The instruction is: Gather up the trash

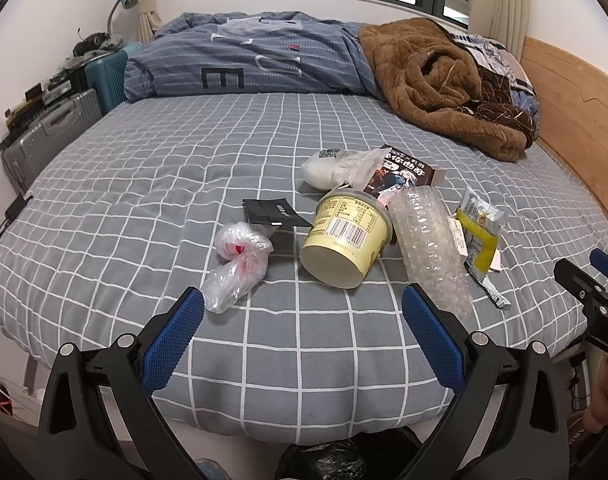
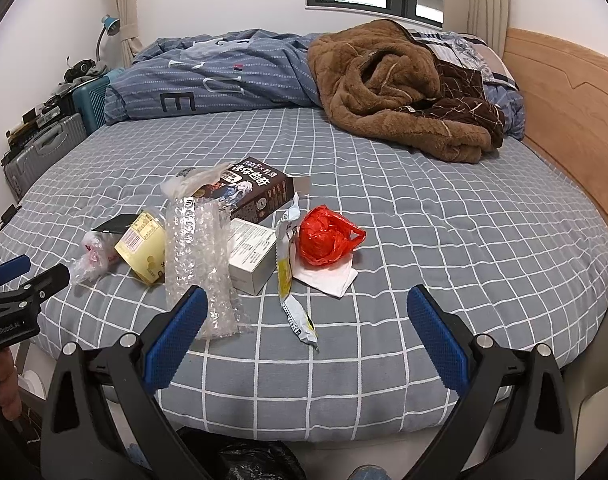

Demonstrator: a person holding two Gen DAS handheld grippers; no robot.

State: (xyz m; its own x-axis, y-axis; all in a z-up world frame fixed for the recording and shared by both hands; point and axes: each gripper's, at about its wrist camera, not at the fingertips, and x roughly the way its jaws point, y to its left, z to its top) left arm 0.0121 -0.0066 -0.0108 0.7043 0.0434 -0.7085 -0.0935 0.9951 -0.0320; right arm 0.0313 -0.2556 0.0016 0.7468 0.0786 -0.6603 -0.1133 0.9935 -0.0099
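Note:
Trash lies on the grey checked bed (image 1: 144, 184). In the left wrist view: a yellow cup (image 1: 345, 240) on its side, a clear knotted bag (image 1: 238, 264), a bubble-wrap roll (image 1: 427, 248), a black packet (image 1: 274, 214), a yellow-white wrapper (image 1: 479, 236), a dark snack box (image 1: 403, 174). My left gripper (image 1: 302, 320) is open and empty, just short of the cup. In the right wrist view: the bubble wrap (image 2: 198, 256), a white box (image 2: 250, 256), a red bag (image 2: 323, 238) on white paper, the wrapper (image 2: 292, 280). My right gripper (image 2: 305, 324) is open and empty.
A brown fleece blanket (image 1: 443, 84) and a blue duvet (image 1: 248, 56) lie at the far side. A wooden headboard (image 2: 567, 112) is at the right. Suitcases (image 1: 48, 136) stand at the left. A black bag (image 1: 343, 460) sits below the bed's near edge.

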